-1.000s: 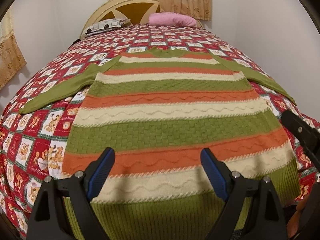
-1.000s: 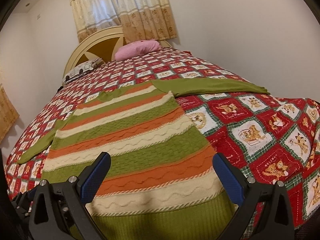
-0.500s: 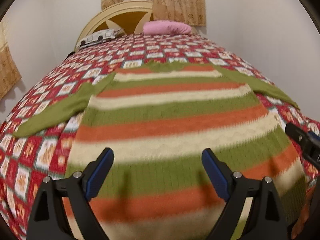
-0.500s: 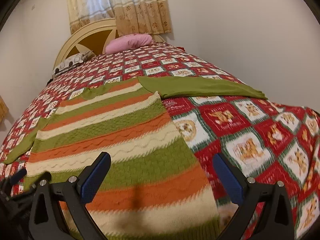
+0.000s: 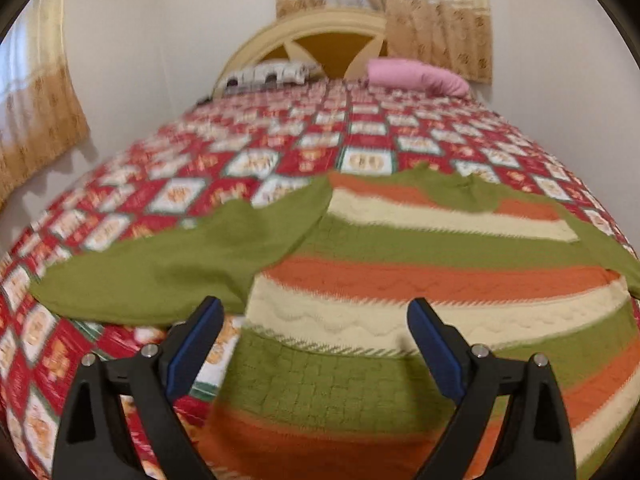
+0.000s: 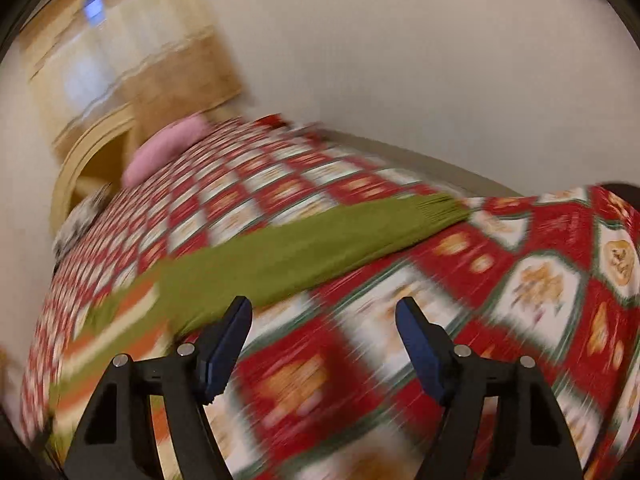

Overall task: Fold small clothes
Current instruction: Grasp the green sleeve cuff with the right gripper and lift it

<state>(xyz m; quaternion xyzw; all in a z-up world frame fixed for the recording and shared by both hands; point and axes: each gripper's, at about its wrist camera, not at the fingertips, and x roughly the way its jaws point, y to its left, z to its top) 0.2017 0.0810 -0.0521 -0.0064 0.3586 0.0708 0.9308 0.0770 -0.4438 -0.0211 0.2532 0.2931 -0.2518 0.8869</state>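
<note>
- Blue-padded and spread wide, my left claw (image 5: 312, 344) hangs over the striped sweater (image 5: 420, 280) – nothing between its pads.
- Closing over bare quilt (image 6: 540, 288), my right claw (image 6: 324, 340) grips nothing; one green sleeve (image 6: 304, 252) lies just beyond its left pad.
- Flat on the bed lies the sweater, the other sleeve (image 5: 168, 264) stretched sideways.
- Farther off – a pink pillow (image 5: 416, 74) by the headboard (image 5: 320, 36).
</note>
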